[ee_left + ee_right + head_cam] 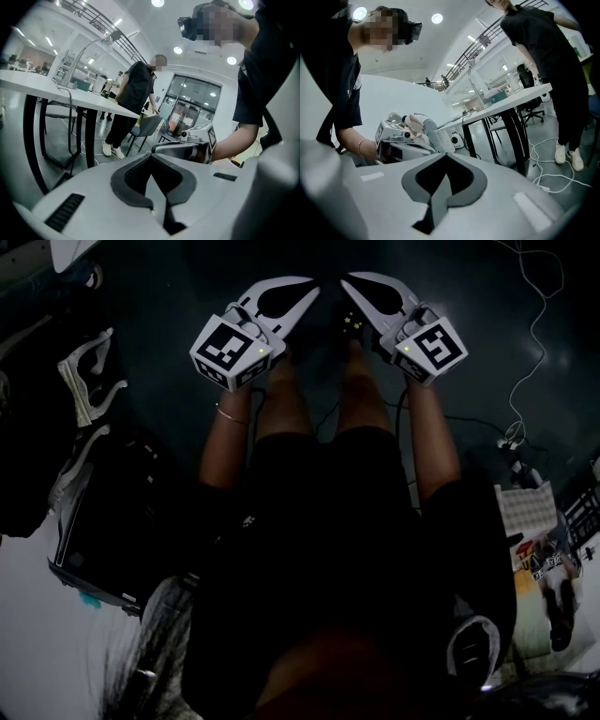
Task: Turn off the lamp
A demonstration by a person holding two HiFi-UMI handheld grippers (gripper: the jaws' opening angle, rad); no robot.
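Note:
In the dim head view I hold both grippers up in front of me, tips leaning toward each other. My left gripper (314, 289) has its jaws together with nothing between them, and so does my right gripper (349, 282). The left gripper view shows its dark pads (136, 176) meeting at the tip (151, 157), with the right gripper (190, 145) just beyond. A thin arched lamp (86, 49) stands on a white table (70, 96) well off to the left. In the right gripper view the jaws (446, 155) are shut, and a lamp (474, 79) stands on a far table (511, 101).
A person in black (133, 101) stands by the table, next to a chair (150, 125). Black table legs (33, 136) and white cables (551, 164) are on the floor. A white cable (530, 352) runs over the dark floor at the right of the head view.

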